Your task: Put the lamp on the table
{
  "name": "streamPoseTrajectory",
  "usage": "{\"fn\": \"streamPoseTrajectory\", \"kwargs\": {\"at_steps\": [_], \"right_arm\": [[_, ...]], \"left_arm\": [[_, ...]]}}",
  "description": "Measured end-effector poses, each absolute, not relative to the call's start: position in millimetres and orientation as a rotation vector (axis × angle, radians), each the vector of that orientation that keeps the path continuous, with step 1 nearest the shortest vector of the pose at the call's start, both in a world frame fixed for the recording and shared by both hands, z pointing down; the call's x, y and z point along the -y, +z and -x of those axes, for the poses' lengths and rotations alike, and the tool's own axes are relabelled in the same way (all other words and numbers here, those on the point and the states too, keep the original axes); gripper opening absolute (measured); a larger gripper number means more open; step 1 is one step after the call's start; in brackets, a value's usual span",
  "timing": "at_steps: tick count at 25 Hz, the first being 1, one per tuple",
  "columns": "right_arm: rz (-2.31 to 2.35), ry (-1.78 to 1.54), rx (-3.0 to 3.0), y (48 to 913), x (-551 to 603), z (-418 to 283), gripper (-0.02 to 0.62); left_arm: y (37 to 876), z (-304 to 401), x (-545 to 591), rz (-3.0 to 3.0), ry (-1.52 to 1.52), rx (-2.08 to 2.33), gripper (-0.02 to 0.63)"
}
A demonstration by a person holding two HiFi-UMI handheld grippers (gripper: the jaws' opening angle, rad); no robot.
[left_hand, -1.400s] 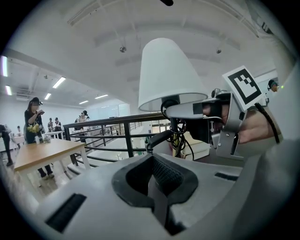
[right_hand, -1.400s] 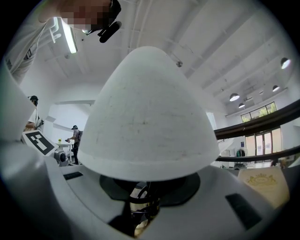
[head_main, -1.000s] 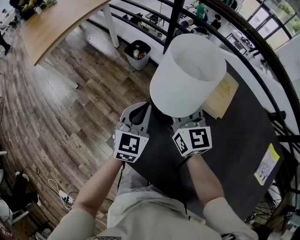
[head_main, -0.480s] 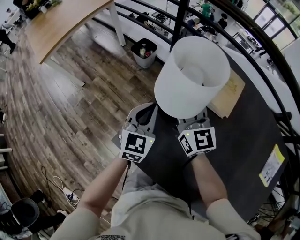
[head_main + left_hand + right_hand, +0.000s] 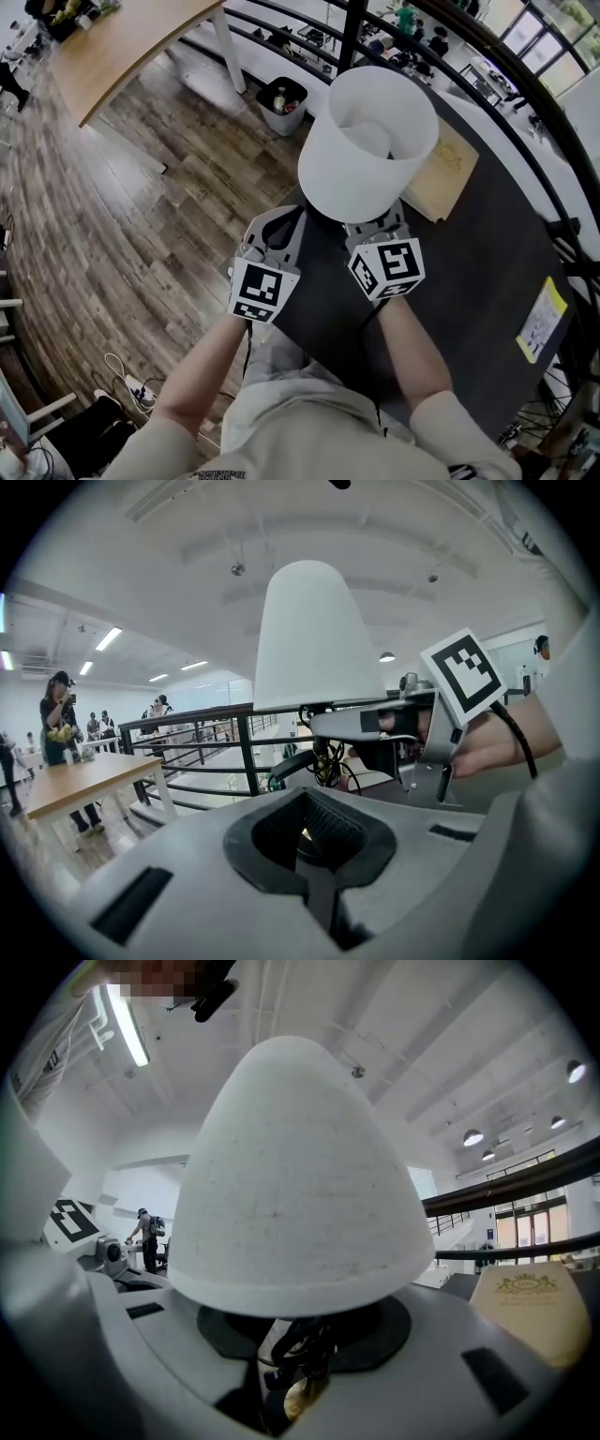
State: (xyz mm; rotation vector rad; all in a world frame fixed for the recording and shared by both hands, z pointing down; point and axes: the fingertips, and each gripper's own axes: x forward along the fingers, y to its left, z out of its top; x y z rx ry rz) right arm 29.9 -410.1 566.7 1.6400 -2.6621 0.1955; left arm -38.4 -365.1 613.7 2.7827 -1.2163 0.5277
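The placing step is judged to be nearly done: the lamp with the white drum-shaped shade (image 5: 367, 141) is seen upright over the near left corner of the dark table (image 5: 469, 281), just beside a tan flat box (image 5: 448, 178), though its foot is hidden under the shade. The jaws of the right tool (image 5: 375, 228) have just been opening and stand released around the lamp's cord-wrapped stem (image 5: 298, 1349), while the left tool (image 5: 277, 225) is held closed and empty at the table's left edge. Next, the right tool would need to be drawn straight back off the stem without the lamp being tipped.
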Motion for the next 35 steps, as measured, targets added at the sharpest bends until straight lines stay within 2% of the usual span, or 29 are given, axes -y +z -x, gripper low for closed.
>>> {"fn": "streamPoseTrajectory", "kwargs": {"at_steps": [6, 18, 23, 35], "right_arm": [[-1.667, 0.323, 2.63, 573.3, 391.0, -37.2, 0.129], [-1.651, 0.324, 2.474, 566.4, 318.6, -72.1, 0.125], [-1.684, 0.315, 2.421, 527.5, 291.9, -98.6, 0.066], [-1.618, 0.187, 2.497, 378.1, 244.4, -107.7, 0.026]], "left_arm": [[603.5, 36.0, 340.5, -2.796, 0.531, 1.224, 0.005], [532.8, 26.7, 280.0, -2.802, 0.4, 1.212, 0.004], [492.2, 27.7, 268.1, -2.807, 0.382, 1.243, 0.004], [375.9, 30.5, 251.7, -2.826, 0.329, 1.319, 0.005]]}}
